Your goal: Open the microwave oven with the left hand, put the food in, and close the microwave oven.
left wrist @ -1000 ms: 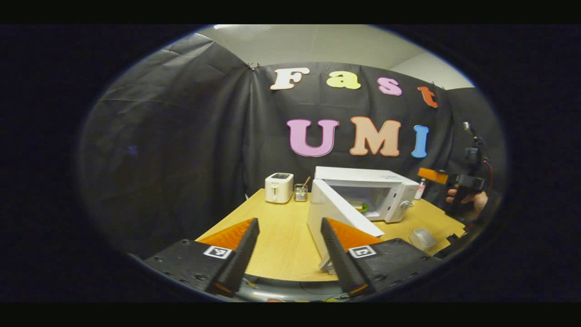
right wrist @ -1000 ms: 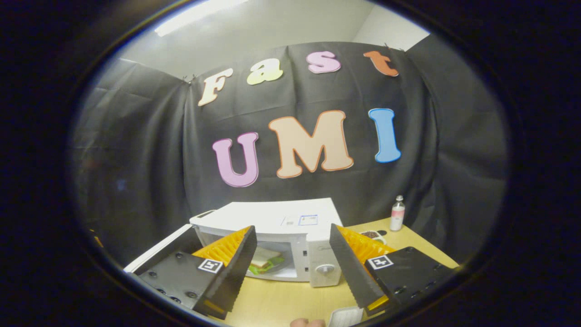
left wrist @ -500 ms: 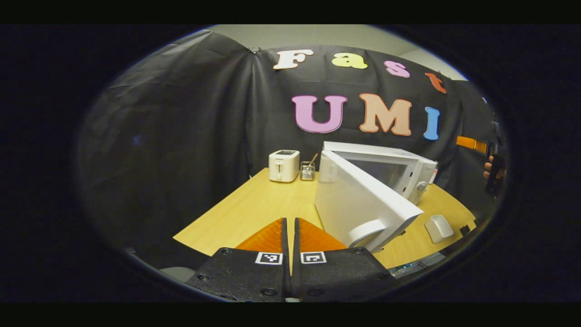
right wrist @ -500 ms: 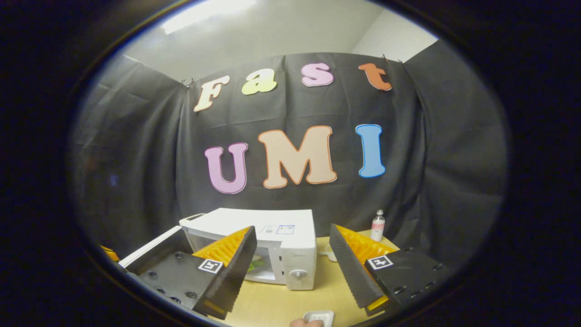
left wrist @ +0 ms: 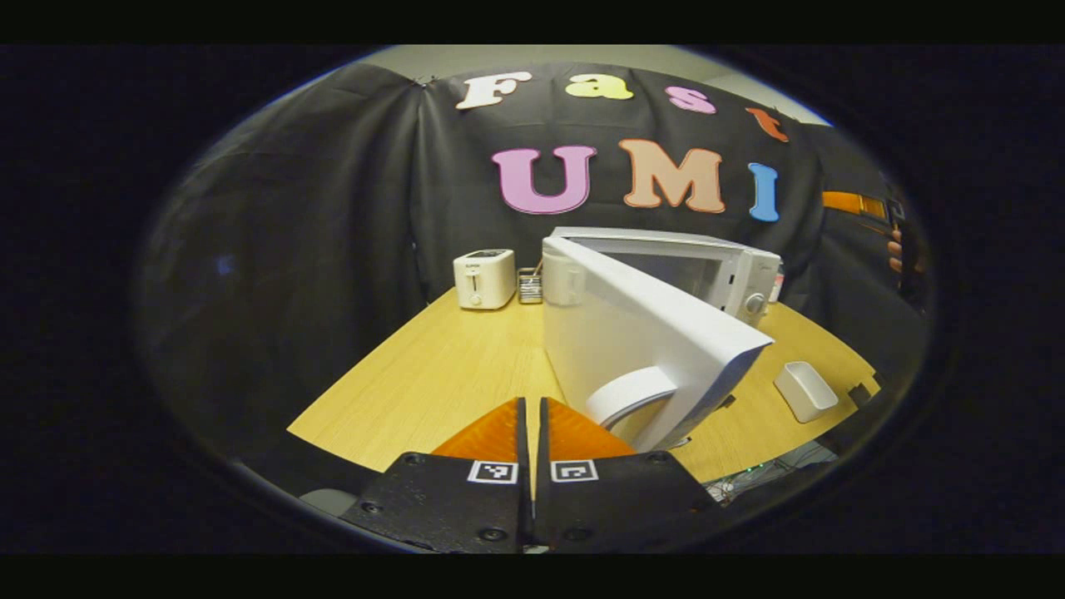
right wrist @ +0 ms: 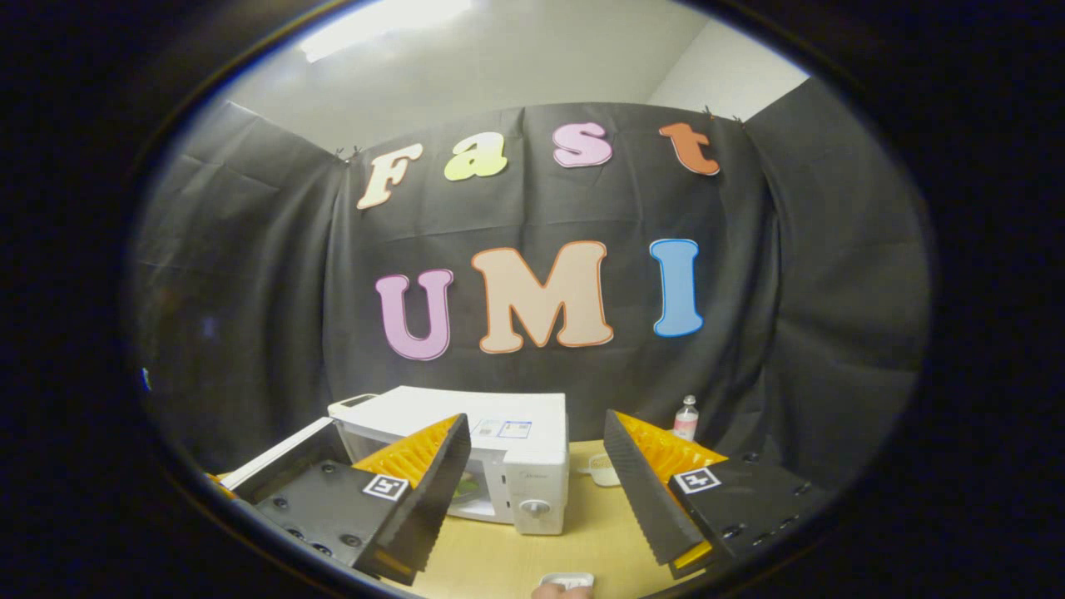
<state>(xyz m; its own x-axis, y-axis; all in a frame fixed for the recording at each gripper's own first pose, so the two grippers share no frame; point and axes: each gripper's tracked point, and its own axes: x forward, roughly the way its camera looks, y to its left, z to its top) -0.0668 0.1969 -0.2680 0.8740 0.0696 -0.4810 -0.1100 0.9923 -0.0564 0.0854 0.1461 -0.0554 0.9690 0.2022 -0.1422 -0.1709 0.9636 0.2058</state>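
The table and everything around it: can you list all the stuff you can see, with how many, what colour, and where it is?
Table: one, light wood, under everything.
Microwave oven: one, white, at the back of the table.
Microwave door: one, white, swung partly open toward the left gripper.
Food: one, greenish, inside the microwave oven, partly hidden.
Toaster: one, white, back left of the table.
Small holder: one, clear-looking, between toaster and microwave oven.
Small tray: one, white, near the table's right edge.
Bottle: one, clear with pink, by the back wall.
Left gripper: one, fingers together, holding nothing.
Right gripper: one, fingers apart, holding nothing.
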